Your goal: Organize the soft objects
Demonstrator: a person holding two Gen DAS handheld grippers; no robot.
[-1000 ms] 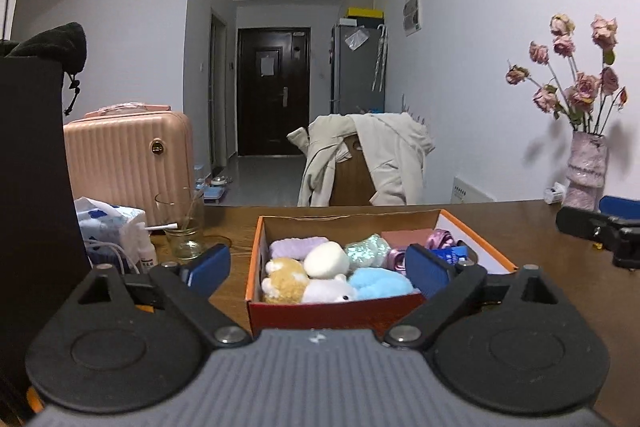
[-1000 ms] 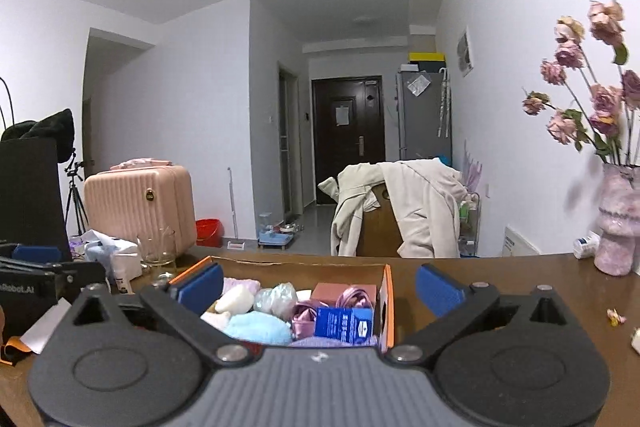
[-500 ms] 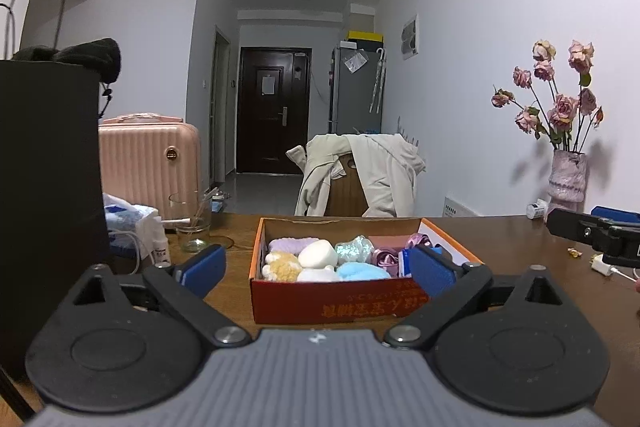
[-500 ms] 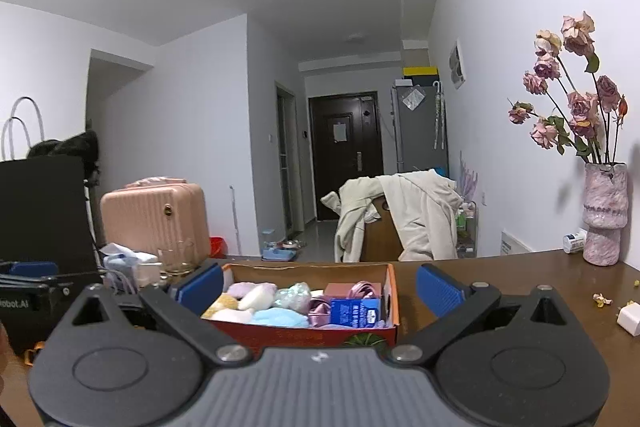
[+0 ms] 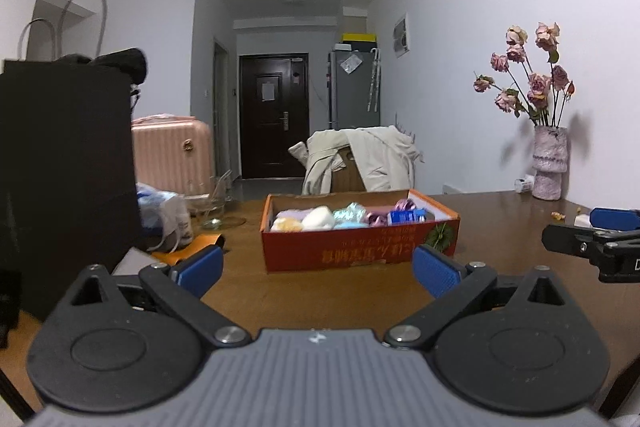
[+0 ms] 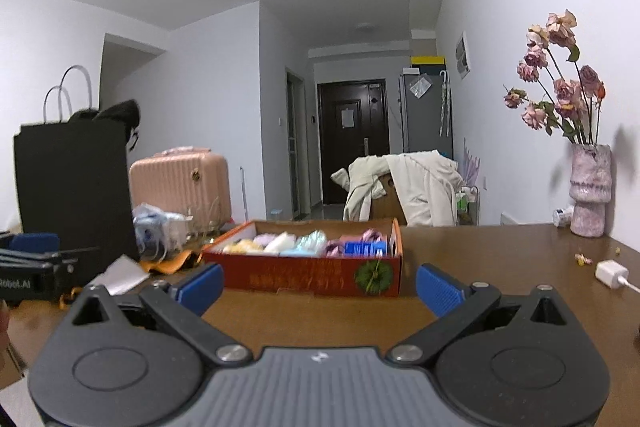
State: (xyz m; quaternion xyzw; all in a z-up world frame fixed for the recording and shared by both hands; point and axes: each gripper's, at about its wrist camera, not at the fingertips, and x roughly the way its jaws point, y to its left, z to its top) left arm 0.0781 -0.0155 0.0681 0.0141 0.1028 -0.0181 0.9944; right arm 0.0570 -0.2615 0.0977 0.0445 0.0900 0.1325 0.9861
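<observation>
L gripper [image 5: 318, 269]: your jaws wide, empty.
R gripper [image 6: 319, 287]: wide too, nothing btwn.
Box [image 5: 352, 255]: soft toys [image 5: 318, 218] inside, on table [image 5: 500, 223].

I am in a lived-in flat. My brown table [image 6: 500, 259] faces a hallway ending in a dark entrance door [image 6: 354, 139]. A pink suitcase [image 6: 180, 183] stands by the left wall, a coat [image 6: 416, 187] hangs over a chair, and a vase of dried roses [image 6: 590, 195] sits at the table's far right corner.
</observation>
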